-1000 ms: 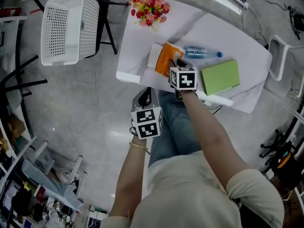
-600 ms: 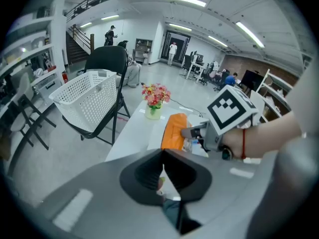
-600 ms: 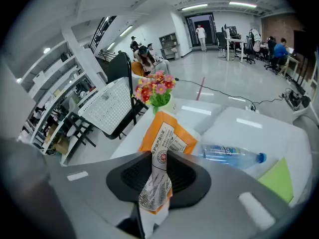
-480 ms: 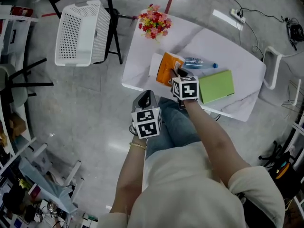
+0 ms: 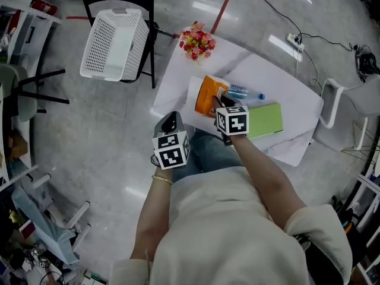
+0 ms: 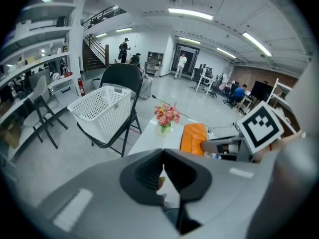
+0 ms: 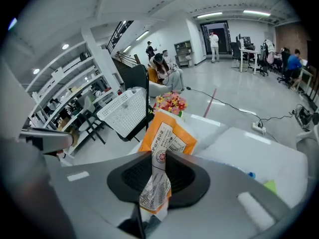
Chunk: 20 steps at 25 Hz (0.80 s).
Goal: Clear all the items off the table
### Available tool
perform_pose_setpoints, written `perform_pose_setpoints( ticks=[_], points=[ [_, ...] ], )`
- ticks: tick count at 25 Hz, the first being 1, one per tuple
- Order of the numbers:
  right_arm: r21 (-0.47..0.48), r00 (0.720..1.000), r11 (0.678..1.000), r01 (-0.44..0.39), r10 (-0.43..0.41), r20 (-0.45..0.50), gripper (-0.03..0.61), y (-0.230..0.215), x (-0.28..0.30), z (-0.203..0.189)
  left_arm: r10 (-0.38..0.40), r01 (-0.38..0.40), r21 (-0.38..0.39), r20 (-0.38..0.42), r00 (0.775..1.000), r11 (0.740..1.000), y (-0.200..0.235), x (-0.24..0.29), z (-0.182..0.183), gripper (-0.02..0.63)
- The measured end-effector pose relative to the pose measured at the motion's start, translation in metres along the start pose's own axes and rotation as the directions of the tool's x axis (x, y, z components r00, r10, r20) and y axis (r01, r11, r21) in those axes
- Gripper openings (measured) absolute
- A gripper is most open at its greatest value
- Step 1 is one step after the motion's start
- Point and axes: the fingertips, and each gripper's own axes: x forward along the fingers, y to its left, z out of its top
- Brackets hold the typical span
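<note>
My right gripper (image 5: 221, 103) (image 7: 158, 169) is shut on the top seam of an orange snack bag (image 5: 209, 95) (image 7: 167, 133), which hangs tilted above the white table (image 5: 178, 82). The bag also shows in the left gripper view, the orange bag (image 6: 193, 137) beside the right gripper's marker cube. My left gripper (image 5: 169, 124) (image 6: 163, 171) is shut with nothing in it, off the table's near edge, over my lap. On the table lie a water bottle (image 5: 243, 92), a green book (image 5: 265, 120) and a vase of flowers (image 5: 197, 40) (image 6: 167, 116) (image 7: 171, 103).
A white laundry basket (image 5: 116, 43) (image 6: 102, 108) (image 7: 124, 114) sits on a black folding chair left of the table. A white flat item (image 5: 193, 88) lies under the bag. A white chair (image 5: 332, 103) stands at the table's right end. Cables and a power strip (image 5: 295, 41) lie on the floor beyond.
The right gripper has risen with the orange bag in its grip. The left gripper has also come up, still shut and holding nothing. The bottle, book and flowers stay in place.
</note>
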Motion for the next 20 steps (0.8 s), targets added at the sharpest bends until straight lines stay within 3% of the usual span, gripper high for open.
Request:
perform_pose_setpoints(
  ticks=[20],
  points=[
    [-0.089,0.993,0.996,0.003,0.008,0.12,0.066,0.049,-0.039,0.046,-0.013,0.012,0.011,0.086,0.996,1.0,0.037,-0.037,0.018,0.009]
  ],
)
